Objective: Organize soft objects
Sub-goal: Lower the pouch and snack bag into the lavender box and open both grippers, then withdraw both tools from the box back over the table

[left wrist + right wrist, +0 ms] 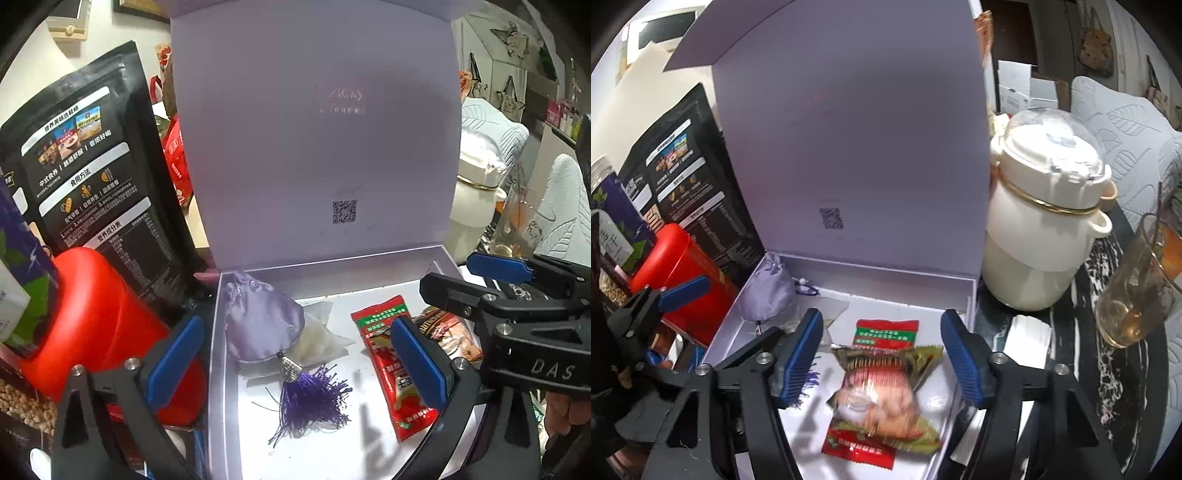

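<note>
An open lilac gift box (229,406) (971,295) holds a lilac satin pouch (264,325) (766,295) with a purple tassel (314,402), a clear white sachet (325,341), a red snack packet (391,373) (886,332) and a green-edged snack packet (882,398) lying on the red one. My left gripper (295,362) is open above the pouch and tassel, empty. My right gripper (882,365) is open above the green-edged packet, empty; it also shows in the left wrist view (498,269) at the right.
The box lid (314,129) stands upright behind. Left of the box are a red canister (96,321) (679,266) and a black food bag (92,166) (683,177). Right of it stand a white pot (1045,221) and a glass cup (1137,291).
</note>
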The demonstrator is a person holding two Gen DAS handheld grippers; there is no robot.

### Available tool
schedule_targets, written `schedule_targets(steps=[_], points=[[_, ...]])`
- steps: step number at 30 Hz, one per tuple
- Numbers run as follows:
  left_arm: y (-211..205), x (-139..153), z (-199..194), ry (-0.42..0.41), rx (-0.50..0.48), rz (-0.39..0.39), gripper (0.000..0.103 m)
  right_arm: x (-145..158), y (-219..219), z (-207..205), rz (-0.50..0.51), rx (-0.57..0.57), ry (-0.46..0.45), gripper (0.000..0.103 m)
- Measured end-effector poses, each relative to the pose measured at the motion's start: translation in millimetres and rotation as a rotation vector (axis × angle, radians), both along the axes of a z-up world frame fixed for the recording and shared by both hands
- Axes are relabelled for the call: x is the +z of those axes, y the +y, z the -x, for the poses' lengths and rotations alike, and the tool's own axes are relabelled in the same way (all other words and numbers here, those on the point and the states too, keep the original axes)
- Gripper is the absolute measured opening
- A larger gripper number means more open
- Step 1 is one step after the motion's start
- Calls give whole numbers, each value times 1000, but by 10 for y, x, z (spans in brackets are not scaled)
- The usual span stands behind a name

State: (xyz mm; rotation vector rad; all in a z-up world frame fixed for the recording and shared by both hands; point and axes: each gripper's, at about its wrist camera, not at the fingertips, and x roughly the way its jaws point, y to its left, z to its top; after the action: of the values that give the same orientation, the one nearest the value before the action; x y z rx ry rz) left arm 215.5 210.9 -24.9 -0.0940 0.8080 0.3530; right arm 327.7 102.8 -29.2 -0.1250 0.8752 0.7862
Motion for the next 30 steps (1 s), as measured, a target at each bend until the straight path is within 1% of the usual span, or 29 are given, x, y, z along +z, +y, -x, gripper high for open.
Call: schedule_targets(steps=[6, 12, 19, 24, 30], points=[[-114, 131, 65, -18, -8, 6, 103, 107, -74, 45, -25, -2, -9, 67], [-168, 275, 132, -37, -3, 22, 103, 216, -152, 87, -26, -13, -15, 67], [-217, 497, 288, -75, 5, 20, 103, 492, -336, 217, -45, -35, -58, 67], [-298, 711, 488, -110, -2, 12, 103, 742, -489, 421, -60, -38, -103, 67], [-446, 1031, 808, -169, -13, -18, 103, 1045, -684, 744, -84, -43, -163, 67]])
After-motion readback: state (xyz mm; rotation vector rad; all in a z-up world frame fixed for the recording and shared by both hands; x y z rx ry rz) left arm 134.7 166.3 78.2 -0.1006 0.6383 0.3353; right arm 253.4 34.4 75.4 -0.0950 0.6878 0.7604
